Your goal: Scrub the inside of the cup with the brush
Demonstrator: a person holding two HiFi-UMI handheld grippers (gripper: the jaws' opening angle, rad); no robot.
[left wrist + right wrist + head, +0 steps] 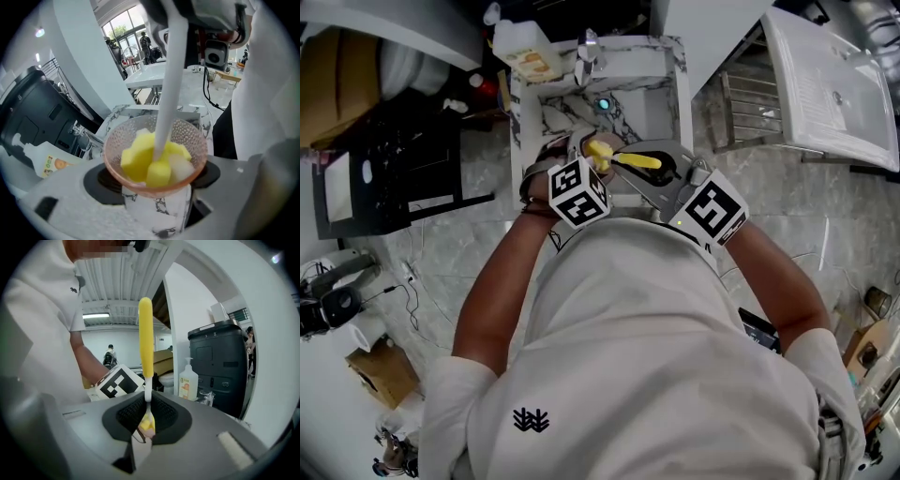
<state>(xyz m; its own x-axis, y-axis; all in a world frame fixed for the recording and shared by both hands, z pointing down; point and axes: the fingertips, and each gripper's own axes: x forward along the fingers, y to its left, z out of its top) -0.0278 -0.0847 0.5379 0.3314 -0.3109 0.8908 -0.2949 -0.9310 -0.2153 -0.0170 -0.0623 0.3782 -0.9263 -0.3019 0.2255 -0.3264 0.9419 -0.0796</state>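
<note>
My left gripper (154,180) is shut on a pinkish see-through cup (187,140) with a dimpled wall, its black pads against both sides. The mouth of the cup faces the left gripper view's camera. Inside it sits the yellow sponge head (140,161) of the brush, and the white stem (169,70) rises out of it. My right gripper (147,411) is shut on that stem, with the yellow handle end (146,333) standing up beyond the jaws. In the head view both grippers meet over the marble sink (652,108): left gripper (586,164), right gripper (675,183), brush (628,159).
A faucet (588,52) and a soap bottle (525,52) stand at the sink's far edge. A black appliance (384,178) is to the left and a white basin (834,89) to the right. A cardboard box (382,370) and cables lie on the floor.
</note>
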